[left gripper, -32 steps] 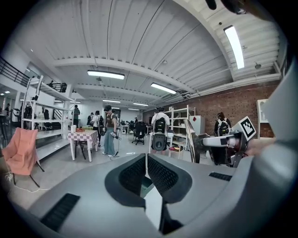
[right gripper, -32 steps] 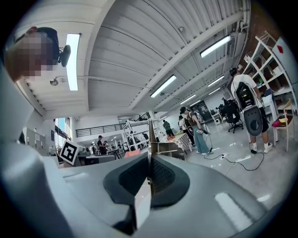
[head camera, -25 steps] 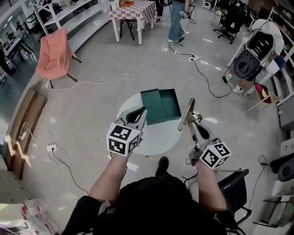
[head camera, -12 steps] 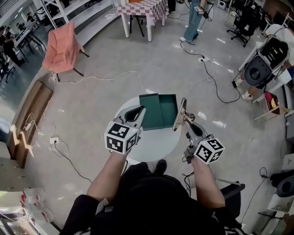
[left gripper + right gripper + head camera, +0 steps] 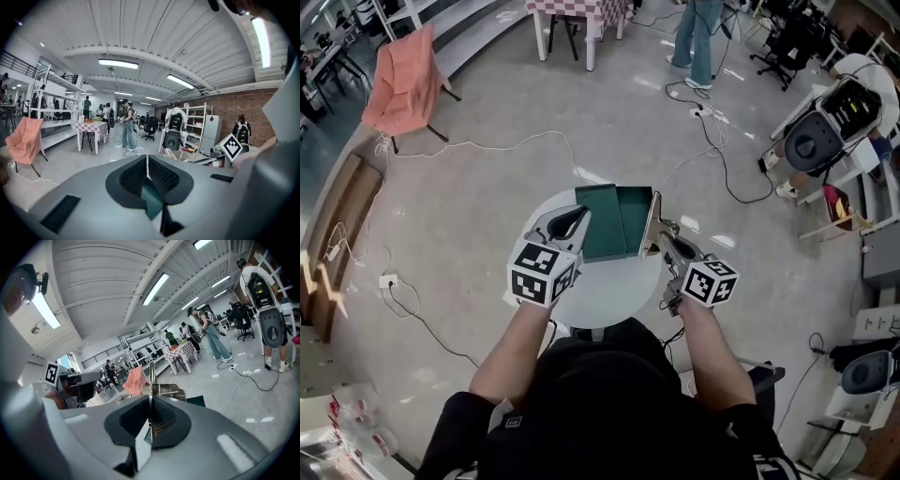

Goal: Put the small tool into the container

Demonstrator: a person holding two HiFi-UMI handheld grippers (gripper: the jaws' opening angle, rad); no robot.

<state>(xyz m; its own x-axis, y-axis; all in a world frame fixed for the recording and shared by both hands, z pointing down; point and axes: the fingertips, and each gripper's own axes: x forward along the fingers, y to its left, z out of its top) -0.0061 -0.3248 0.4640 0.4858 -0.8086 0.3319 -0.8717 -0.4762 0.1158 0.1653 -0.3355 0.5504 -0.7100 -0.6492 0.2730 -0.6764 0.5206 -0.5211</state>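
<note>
Both claws are closed: my right gripper point(image 5: 662, 236) pinches the thin metal tool point(image 5: 651, 221) (standing upright at the open green container's point(image 5: 614, 220) right edge), while my left gripper point(image 5: 572, 223) holds nothing, near the container's left side above the round table point(image 5: 600, 291).

The small tool point(image 5: 652, 217) is gleaming as thin, bare metal. The container point(image 5: 602, 230), at frame centre, is looking matt dark green. The round surface point(image 5: 600, 291) is showing smooth white. The left hand-held gripper point(image 5: 146, 171) and the right hand-held gripper point(image 5: 150, 411) are showing matt grey plastic with ribbed dark pads point(image 5: 133, 176). The floor point(image 5: 487, 187) is shining glossy grey, and soft pink cloth point(image 5: 394, 80) is draping at upper left.
</note>
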